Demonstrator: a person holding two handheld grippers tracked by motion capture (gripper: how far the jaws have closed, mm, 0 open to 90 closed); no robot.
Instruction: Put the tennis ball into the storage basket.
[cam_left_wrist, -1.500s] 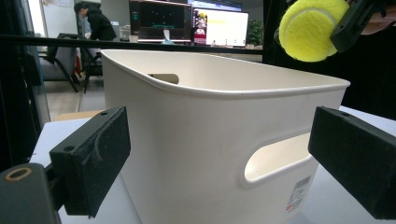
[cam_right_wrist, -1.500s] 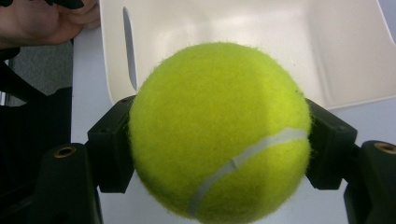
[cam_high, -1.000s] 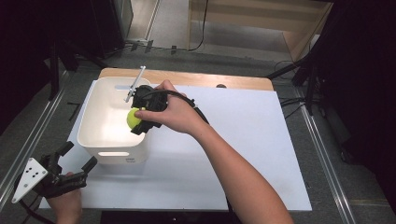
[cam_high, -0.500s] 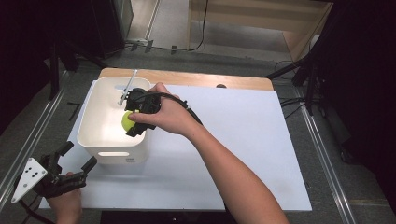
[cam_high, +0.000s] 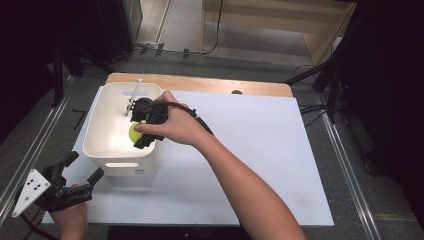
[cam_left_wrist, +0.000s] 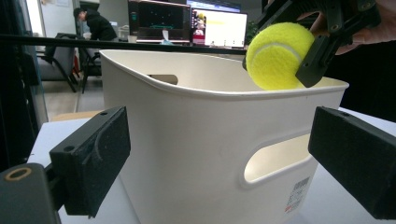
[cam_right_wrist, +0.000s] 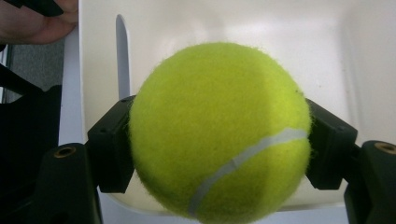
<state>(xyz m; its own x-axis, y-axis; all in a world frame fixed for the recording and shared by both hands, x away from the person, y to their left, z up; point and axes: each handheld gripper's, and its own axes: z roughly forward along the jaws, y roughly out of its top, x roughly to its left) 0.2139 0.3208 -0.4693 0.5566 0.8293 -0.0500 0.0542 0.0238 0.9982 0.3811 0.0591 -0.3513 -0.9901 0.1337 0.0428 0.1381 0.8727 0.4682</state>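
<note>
Tennis ball (cam_right_wrist: 219, 130) clamped in right hand-held gripper (cam_high: 142, 131), over white bin (cam_high: 100, 150)

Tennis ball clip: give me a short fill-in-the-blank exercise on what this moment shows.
1. The right tool is shut on a yellow tennis ____.
2. The tennis ball hangs over the white ____.
3. The left tool, near the table's front left corner, has its jaws ____, with nothing between the pads.
4. The bin stands on a ____ mat.

Missing words: ball; bin; open; white
</note>
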